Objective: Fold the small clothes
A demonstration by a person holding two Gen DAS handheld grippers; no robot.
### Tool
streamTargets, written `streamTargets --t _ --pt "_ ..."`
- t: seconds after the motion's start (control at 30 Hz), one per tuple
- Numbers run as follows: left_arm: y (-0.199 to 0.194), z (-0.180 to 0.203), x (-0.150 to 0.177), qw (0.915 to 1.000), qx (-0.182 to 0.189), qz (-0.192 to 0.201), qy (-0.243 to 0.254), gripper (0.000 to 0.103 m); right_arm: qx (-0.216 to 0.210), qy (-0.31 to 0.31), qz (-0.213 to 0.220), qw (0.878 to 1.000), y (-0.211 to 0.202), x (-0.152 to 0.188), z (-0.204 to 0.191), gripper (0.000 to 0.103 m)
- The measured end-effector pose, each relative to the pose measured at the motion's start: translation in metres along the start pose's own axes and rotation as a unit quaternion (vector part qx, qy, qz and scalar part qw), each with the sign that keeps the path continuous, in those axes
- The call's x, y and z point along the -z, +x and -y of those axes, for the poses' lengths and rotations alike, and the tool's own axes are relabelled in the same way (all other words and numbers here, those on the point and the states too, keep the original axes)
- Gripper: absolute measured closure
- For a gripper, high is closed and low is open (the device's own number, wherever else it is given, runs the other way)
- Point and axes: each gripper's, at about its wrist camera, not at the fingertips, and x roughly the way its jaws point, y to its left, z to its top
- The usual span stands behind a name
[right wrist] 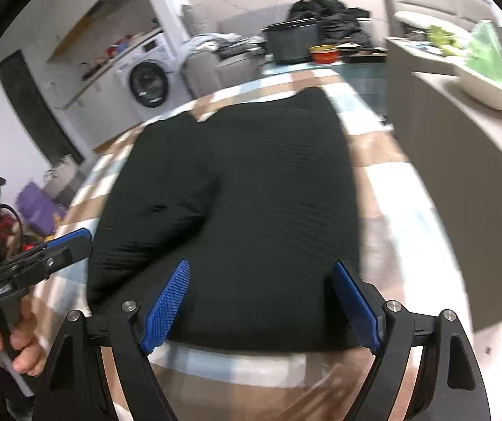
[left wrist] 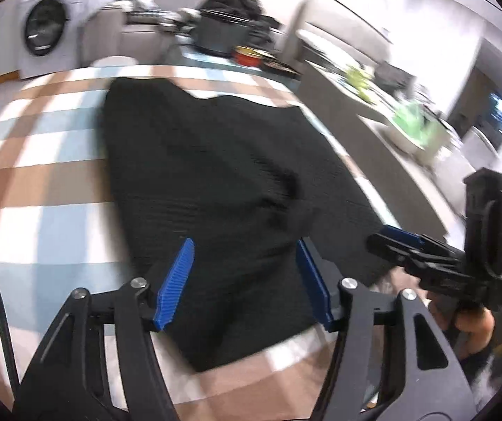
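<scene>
Evidently mid-fold: black garment [left wrist: 215, 175] lay on the table [left wrist: 40, 189]; left gripper [left wrist: 245, 273] and right gripper [right wrist: 261, 301] hovered wide, empty. Next, its near hem needed pinching.

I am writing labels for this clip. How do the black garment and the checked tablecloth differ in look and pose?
The black garment is plain, dark and ribbed; the checked tablecloth has white, tan and pale blue squares. The garment has a raised fold and lies on top; the tablecloth lies flat beneath it. Both are fabric spread on the table.
</scene>
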Motion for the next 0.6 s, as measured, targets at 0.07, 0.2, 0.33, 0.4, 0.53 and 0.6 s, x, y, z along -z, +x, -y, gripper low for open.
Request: streamTargets --t 0.07,0.2,0.33,0.4,0.53,0.6 --pt "-0.002 -0.022 0.0 0.9996 -0.009 0.0 -0.025 0.046 -0.027 0.003 -0.008 1.0 0.011 -0.005 -0.01 0.018" --pt "-0.005 -0.063 0.007 0.9976 -0.021 -0.003 -0.065 0.046 -0.042 -0.004 -0.023 0.999 0.036 -0.018 -0.03 0.023" --pt "-0.01 -0.085 0.014 0.9965 -0.034 0.001 -0.076 0.046 -0.031 -0.037 -0.018 0.999 0.043 -0.032 -0.046 0.031" --pt "-0.009 -0.089 0.02 0.9961 -0.039 0.005 -0.08 0.046 -0.056 -0.05 -0.022 0.997 0.046 -0.04 -0.05 0.04" --pt "-0.007 -0.097 0.023 0.9954 -0.034 0.005 -0.089 0.046 -0.091 -0.055 -0.05 0.993 0.065 -0.051 -0.051 0.058" --pt "-0.007 -0.094 0.025 0.9955 -0.035 0.003 -0.088 0.046 -0.058 -0.072 -0.083 0.992 0.071 -0.046 -0.053 0.082"
